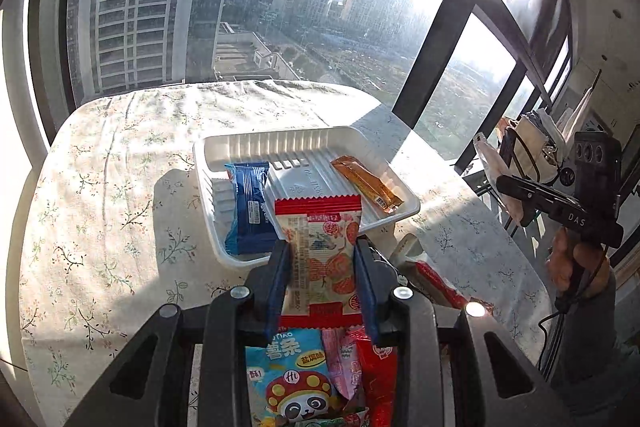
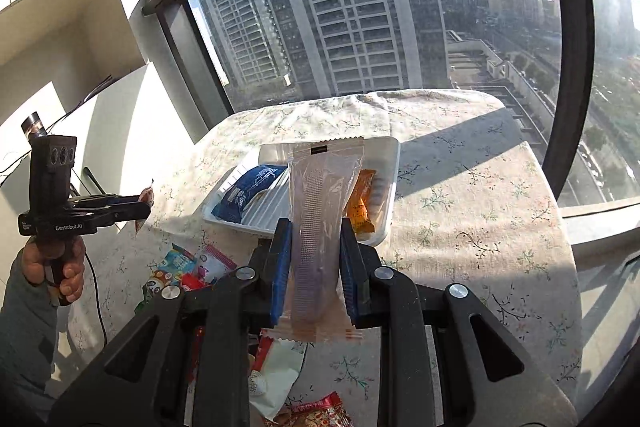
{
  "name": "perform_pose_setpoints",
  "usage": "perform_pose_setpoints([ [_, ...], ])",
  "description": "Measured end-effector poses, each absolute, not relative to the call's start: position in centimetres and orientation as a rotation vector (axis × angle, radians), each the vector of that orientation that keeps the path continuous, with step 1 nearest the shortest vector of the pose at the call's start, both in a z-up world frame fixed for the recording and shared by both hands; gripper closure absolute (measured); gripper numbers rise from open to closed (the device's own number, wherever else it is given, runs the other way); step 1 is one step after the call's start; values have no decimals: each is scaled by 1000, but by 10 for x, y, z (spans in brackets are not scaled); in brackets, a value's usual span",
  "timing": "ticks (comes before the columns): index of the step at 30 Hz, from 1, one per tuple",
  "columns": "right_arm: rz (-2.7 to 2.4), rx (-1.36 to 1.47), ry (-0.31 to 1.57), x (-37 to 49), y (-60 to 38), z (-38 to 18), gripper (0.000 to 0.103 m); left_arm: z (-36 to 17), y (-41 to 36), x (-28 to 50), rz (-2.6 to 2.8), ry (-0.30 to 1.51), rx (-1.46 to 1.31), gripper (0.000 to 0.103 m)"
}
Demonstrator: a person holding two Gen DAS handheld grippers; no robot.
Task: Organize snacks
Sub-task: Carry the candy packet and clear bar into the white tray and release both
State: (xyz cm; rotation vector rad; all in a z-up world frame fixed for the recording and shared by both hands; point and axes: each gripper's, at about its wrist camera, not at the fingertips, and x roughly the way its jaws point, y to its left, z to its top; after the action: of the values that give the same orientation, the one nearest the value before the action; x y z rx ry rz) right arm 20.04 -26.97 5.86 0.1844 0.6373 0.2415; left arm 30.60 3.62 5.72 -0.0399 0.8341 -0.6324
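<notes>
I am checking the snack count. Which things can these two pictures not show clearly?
- Loose snack pile, left wrist view: hidden by gripper body, cut by bottom edge.
- White tray floor, right wrist view: partly hidden by clear packet.
- Blue packet print: too small.

White tray [image 1: 404, 205] holds 2 snacks [image 1: 248, 207]

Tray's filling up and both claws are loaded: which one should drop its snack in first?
Probably left: the left claw with its red packet looks nearer the tray rim.
</notes>
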Motion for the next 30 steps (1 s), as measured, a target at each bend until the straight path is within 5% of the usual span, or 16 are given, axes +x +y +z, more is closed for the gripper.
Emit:
perform_pose_setpoints([
  [30, 227, 55, 914, 406, -203, -45, 82, -35, -63, 438, -472, 1025, 177, 69],
])
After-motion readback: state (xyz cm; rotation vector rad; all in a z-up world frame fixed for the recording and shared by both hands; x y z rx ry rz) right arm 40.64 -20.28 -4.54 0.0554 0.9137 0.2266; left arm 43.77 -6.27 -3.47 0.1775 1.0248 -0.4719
